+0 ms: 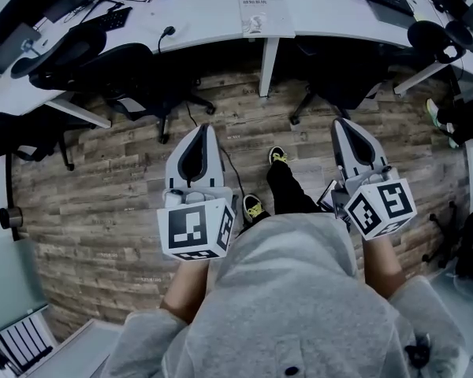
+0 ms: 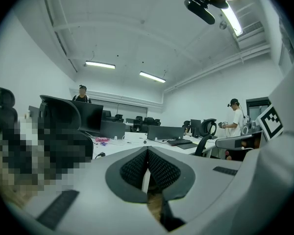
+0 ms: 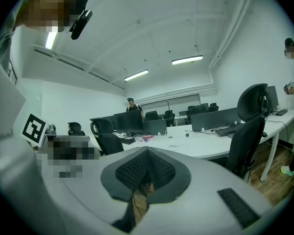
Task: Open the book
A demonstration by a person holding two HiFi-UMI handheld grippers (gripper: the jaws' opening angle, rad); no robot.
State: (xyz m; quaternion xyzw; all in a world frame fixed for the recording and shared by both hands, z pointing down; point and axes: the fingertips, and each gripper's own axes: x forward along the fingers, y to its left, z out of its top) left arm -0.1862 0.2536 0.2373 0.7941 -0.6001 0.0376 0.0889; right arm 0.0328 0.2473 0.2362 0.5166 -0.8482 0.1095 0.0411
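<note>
Hovering over the wood floor [image 1: 102, 187], the left gripper [image 1: 202, 130] and right gripper [image 1: 344, 124] had jaws pressed together, empty; the book [image 1: 266, 14], seemingly closed, lay on the desk [image 1: 205, 12] at twelve o'clock

Ahead of the fingertips [image 1: 211, 138], a long white desk [image 1: 205, 18] spans the brown wood-plank floor [image 1: 102, 195]; black mesh office chairs [image 1: 138, 65] stand against it.

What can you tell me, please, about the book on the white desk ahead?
The book is thin, with a pale cover bearing small dark print. It lies closed and flat at the front edge of the white desk, above a desk leg. Nothing else touches it; the left gripper and right gripper are well short of it.
</note>
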